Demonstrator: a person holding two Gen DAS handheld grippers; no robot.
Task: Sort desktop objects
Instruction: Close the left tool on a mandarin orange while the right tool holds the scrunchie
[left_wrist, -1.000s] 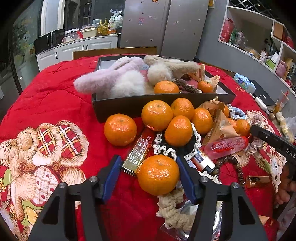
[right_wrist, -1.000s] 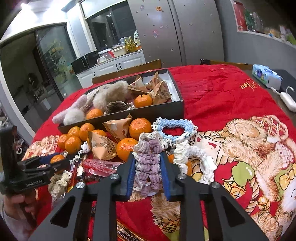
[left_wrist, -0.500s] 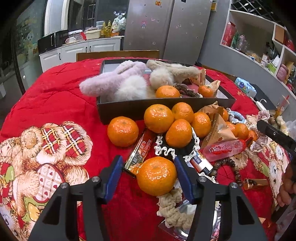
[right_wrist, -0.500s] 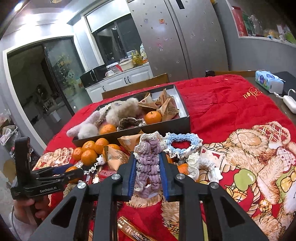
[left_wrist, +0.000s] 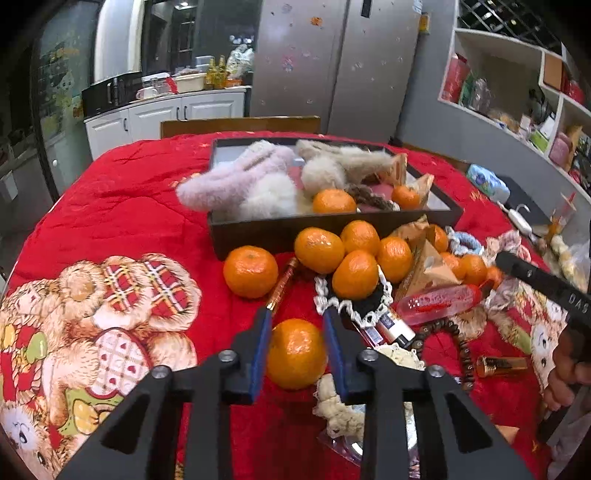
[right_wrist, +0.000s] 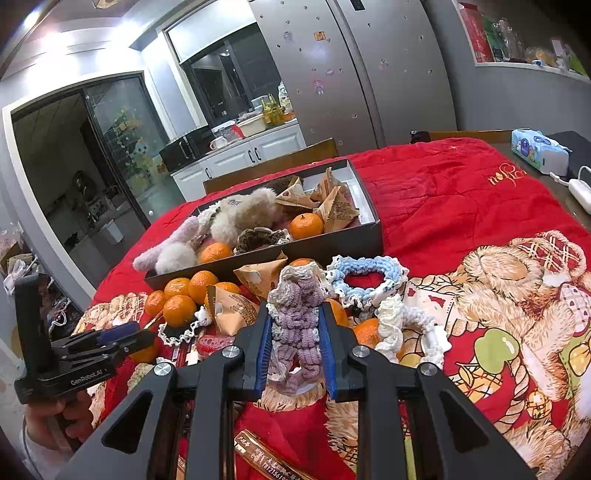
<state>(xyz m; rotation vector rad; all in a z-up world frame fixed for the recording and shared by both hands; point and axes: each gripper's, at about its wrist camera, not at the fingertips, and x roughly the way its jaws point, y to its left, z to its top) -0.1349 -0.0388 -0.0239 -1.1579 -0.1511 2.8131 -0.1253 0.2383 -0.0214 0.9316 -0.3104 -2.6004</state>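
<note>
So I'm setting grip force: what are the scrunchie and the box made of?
Scrunchie: soft crocheted yarn, lilac with cream edging; looped stitches show, and it bunches between the fingers. Box: probably rigid card, matte dark outside, pale inside; thin straight walls.

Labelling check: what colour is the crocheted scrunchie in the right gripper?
Lilac crocheted scrunchie with cream edging; right wrist view.
</note>
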